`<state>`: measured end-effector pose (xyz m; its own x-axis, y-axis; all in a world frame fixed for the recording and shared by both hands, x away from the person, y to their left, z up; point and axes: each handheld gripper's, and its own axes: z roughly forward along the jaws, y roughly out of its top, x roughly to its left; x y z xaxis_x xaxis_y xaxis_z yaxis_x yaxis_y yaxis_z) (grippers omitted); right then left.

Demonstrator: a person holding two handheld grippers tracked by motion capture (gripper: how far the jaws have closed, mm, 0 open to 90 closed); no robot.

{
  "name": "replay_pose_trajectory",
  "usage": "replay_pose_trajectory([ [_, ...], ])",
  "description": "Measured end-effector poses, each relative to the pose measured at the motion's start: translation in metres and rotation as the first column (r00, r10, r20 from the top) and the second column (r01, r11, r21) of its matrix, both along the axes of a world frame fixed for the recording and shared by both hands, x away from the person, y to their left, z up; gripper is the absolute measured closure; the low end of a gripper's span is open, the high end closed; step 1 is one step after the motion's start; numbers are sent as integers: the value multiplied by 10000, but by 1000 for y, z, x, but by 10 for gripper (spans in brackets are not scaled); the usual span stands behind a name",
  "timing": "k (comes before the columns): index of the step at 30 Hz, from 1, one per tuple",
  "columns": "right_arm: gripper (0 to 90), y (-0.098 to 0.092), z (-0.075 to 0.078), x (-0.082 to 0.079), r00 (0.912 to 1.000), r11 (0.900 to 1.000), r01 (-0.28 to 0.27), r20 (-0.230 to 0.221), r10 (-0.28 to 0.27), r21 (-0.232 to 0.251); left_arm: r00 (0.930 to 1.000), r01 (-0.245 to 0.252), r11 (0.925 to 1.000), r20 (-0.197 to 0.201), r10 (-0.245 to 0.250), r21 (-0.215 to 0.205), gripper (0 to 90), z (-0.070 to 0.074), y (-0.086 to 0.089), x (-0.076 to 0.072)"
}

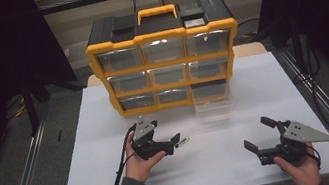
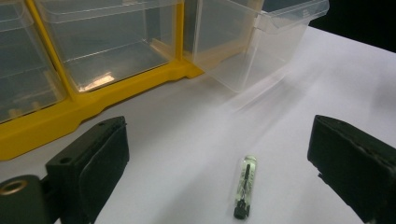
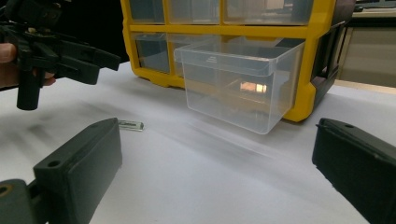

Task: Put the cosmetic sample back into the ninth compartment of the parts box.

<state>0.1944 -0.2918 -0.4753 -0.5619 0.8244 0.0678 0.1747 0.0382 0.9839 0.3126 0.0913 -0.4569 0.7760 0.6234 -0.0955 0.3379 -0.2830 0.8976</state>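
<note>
L gripper wide, vial lying between jaws mid worktop, R gripper wide near front right corner, drawer pulled out.

Yellow/black drawer organizer at back of white tabletop, bottom-right clear drawer pulled out.
</note>
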Motion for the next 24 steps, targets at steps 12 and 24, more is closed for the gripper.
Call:
replay_pose_trajectory([
  [12,13,0,1,0,10000,10000,-36,24,36,-5,9959,551,9966,-756,-503,617,268,-2,-12,7],
  [24,13,1,1,0,10000,10000,-36,60,36,-5,9827,1173,9833,-1591,-948,1388,437,-8,-23,13],
])
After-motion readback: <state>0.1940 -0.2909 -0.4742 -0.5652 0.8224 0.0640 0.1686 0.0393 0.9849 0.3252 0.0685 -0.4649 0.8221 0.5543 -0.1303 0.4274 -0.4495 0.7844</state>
